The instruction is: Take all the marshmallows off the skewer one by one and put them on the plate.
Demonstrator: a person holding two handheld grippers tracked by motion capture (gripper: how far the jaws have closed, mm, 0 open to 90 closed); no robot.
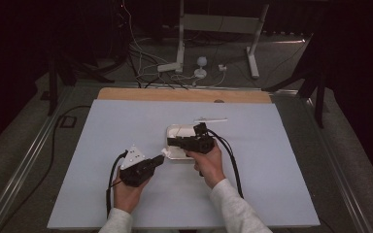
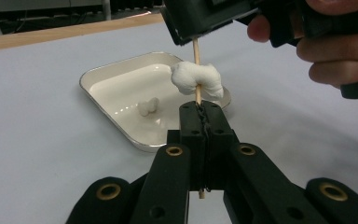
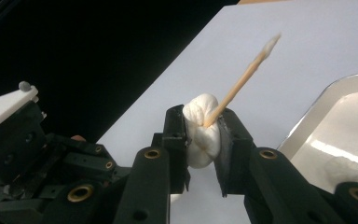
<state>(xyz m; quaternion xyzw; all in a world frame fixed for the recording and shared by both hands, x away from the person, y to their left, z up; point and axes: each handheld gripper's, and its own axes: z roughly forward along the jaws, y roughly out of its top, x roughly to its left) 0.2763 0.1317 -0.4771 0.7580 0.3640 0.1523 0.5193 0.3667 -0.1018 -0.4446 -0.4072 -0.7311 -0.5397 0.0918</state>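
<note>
Hand-held gripper, left (image 2: 200, 114): jaws clamped on wooden skewer (image 2: 196, 51). Right hand-held gripper (image 3: 204, 135) pinches white marshmallow (image 3: 201, 133) threaded on skewer. Second marshmallow (image 2: 148, 106) sits in tray (image 2: 103, 77), probably next.

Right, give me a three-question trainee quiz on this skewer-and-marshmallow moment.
1. True or false: the left gripper has its jaws shut on the wooden skewer.
2. What is the right gripper clamped on? A) the skewer's tip B) the white marshmallow threaded on the skewer C) the tray's rim
3. Fill in: a second, smaller white piece lies inside the ____.

Key
1. True: in the left gripper view the jaws meet around the stick, below the marshmallow.
2. B: in the right gripper view both pads press the marshmallow's sides, and the skewer sticks out past it.
3. Tray: the shallow white tray on the table.
</note>
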